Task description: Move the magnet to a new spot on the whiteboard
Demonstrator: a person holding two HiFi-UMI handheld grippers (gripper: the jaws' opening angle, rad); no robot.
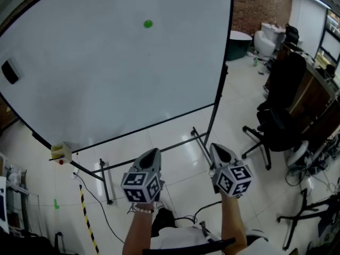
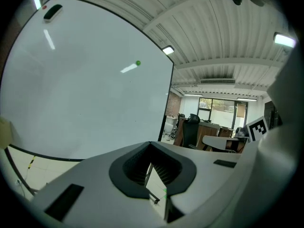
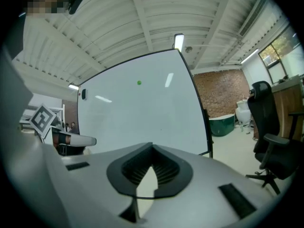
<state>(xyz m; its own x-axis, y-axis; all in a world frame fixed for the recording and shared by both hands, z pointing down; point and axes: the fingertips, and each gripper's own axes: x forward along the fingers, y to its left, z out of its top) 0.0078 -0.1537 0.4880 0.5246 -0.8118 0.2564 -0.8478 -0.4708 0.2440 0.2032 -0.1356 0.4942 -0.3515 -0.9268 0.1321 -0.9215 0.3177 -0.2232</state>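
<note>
A small green magnet [image 1: 147, 23] sticks high on the big whiteboard [image 1: 106, 78]; it also shows in the left gripper view [image 2: 138, 63] and the right gripper view [image 3: 139, 83]. My left gripper [image 1: 151, 154] and right gripper [image 1: 219, 149] are held side by side low in front of the board's stand, well short of the magnet. Both point toward the board. In each gripper's own view the jaws meet at the tips, left gripper [image 2: 152, 144] and right gripper [image 3: 152, 147], with nothing between them.
A black eraser [image 1: 9, 71] sticks at the board's left edge, and a yellow box [image 1: 61, 152] sits at its lower left corner. The stand's legs [image 1: 106, 185] spread over the tiled floor. Black office chairs [image 1: 279, 126] and desks stand to the right.
</note>
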